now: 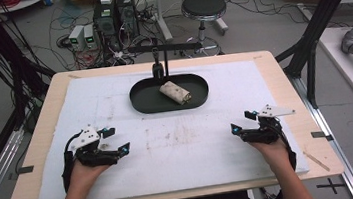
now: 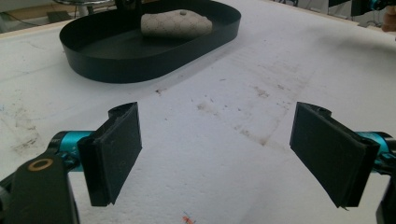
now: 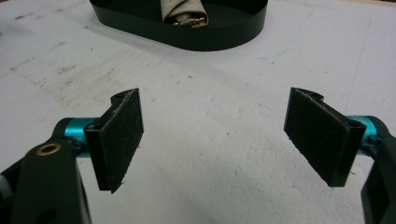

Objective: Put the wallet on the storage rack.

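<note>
- One rolled, light-brown wrap with a quilted-looking skin (image 1: 174, 92) is seen lying inside one black oval tray with a low upright wall (image 1: 140, 101), which stands at the far middle of the white foam mat (image 1: 179, 144) covering the pale wooden table (image 1: 41, 125).
- The wrap is placed slightly right of the tray's centre; its long axis is set on a diagonal across the tray, from far-left to near-right in the high view, with an open end showing filling turned toward the right gripper's camera.
- The left gripper (image 1: 125, 147) is held low over the mat at the near left, jaws spread wide with nothing between the flat black pads (image 2: 114, 154); bare mat is seen in the gap.
- The right gripper (image 1: 235, 129) is held at the near right, also wide open and empty, its pads (image 3: 119, 137) framing bare mat.
- From both grippers the wrap lies ahead and toward the table's middle, well apart from each; for the left gripper it lies forward and to the right, for the right gripper forward and to the left.
- Neither hand is judged clearly nearer, since the tray sits almost midway between them.
- A grasp is judged to call for jaws set across the wrap's short width, so a wrist turn to match the diagonal would be needed.
- Counted: two grippers, one tray, one wrap, one black post with a crossbar (image 1: 158, 64) standing just behind the tray.
</note>
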{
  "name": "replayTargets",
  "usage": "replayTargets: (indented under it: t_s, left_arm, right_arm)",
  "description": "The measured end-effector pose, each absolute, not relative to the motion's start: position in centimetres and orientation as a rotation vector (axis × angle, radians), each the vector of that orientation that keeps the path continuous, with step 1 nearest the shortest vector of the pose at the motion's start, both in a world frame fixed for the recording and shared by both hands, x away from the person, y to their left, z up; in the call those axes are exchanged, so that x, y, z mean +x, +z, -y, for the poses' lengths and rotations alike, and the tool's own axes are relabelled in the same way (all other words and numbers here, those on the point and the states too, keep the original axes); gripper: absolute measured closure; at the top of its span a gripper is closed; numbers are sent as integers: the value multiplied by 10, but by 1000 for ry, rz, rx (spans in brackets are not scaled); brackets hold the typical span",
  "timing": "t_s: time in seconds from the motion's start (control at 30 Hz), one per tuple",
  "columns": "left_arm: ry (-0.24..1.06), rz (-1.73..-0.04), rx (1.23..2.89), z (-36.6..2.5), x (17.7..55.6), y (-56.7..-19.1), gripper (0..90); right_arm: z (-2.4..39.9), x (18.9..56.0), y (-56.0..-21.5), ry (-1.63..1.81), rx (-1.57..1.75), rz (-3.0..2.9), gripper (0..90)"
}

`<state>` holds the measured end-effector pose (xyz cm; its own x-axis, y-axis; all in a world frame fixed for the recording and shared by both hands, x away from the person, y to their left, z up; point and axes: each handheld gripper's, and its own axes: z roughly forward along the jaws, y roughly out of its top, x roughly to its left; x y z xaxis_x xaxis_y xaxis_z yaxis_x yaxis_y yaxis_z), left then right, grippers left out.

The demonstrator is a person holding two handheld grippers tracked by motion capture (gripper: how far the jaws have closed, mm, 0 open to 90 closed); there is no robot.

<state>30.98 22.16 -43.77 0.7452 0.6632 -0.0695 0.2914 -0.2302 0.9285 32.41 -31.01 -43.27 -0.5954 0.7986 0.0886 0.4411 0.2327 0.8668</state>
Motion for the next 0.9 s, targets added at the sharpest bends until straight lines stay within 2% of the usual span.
replayTargets:
  t_s: [0.9]
  left_arm:
    - [440, -748, 1808, -223, 309, -439, 166]
  right_arm:
    - [310, 324, -441, 1265, 1164, -2135, 192]
